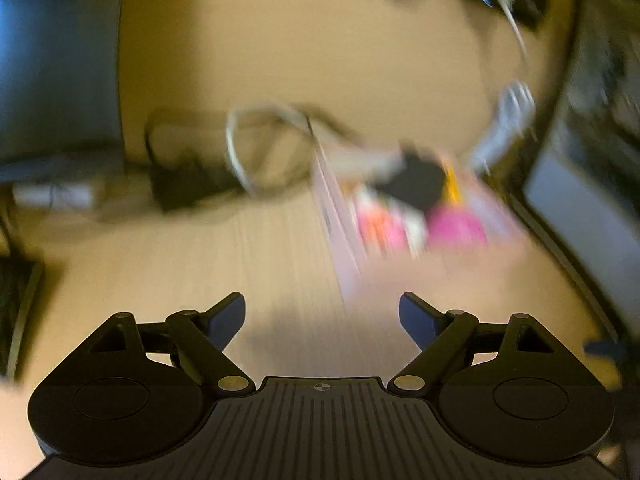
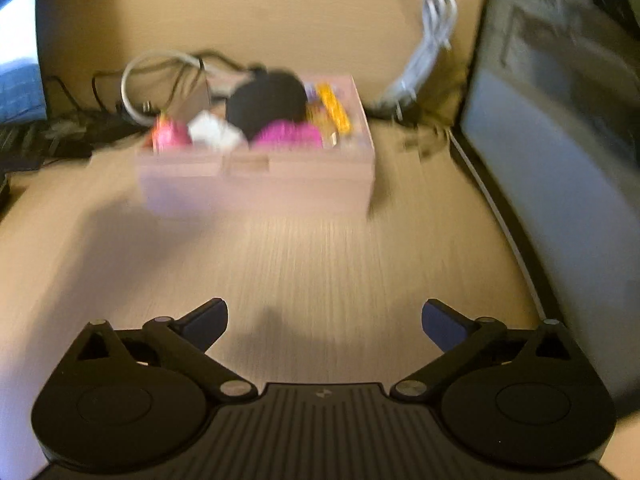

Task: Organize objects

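Right wrist view: the shallow pink plastic organiser box (image 2: 260,172) sits at twelve o'clock on the pale wood-grain desk (image 2: 312,264), already filled, so the right gripper (image 2: 324,320) and left gripper (image 1: 322,316) hang empty, jaws spread wide.

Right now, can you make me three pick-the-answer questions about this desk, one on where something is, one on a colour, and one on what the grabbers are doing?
1. Where is the round black object?
A. inside the pale pink box
B. on the bare wooden desk
C. between the right gripper's jaws

2. What colour is the bundled cable right of the box?
A. red
B. white
C. green

3. How do the left gripper and right gripper stand?
A. both shut on cables
B. one holding the box
C. both open, nothing between the jaws

Answers: 1 A, it sits among the items in the box. 2 B, the coil looks white. 3 C, only desk shows between each pair of jaws.
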A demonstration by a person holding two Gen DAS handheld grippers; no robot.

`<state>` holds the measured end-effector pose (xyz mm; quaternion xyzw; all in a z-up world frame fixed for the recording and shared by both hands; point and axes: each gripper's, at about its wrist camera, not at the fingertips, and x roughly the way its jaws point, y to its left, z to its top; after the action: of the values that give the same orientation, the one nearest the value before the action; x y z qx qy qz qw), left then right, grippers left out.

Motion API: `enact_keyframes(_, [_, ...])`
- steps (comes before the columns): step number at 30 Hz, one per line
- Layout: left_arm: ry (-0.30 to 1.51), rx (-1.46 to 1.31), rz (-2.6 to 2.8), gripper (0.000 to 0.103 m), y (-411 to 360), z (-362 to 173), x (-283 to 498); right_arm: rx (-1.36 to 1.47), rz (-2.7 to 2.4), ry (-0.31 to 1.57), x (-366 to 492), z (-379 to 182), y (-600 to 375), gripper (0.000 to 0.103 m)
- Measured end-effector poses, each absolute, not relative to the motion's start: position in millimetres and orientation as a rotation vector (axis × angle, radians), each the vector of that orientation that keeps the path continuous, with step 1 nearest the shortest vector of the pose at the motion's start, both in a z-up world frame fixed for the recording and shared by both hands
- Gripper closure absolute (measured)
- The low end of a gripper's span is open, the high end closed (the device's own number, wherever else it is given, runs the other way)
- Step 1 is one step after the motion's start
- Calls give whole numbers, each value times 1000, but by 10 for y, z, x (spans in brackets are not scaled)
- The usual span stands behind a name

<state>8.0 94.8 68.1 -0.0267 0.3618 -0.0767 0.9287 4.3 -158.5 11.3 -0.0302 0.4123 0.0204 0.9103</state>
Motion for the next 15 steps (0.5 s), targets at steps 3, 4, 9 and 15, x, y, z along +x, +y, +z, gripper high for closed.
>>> enact_keyframes(3, [831,-33,-178,14,831,417,-207,-59,33,888,-90,-5,-1569,0])
enact_keyframes(4, [840,-27,-175,14,807,356,-277,-70,34,892,-124,-33,-1557,0])
enact_keyframes(9, [841,13,-110,14,658,170,-398,-77,53,873,-172,-100,-1583,0])
enact_keyframes(15, [777,16,-1,12,535,96,-324,-40,116,796,-111,-184,-1716,0])
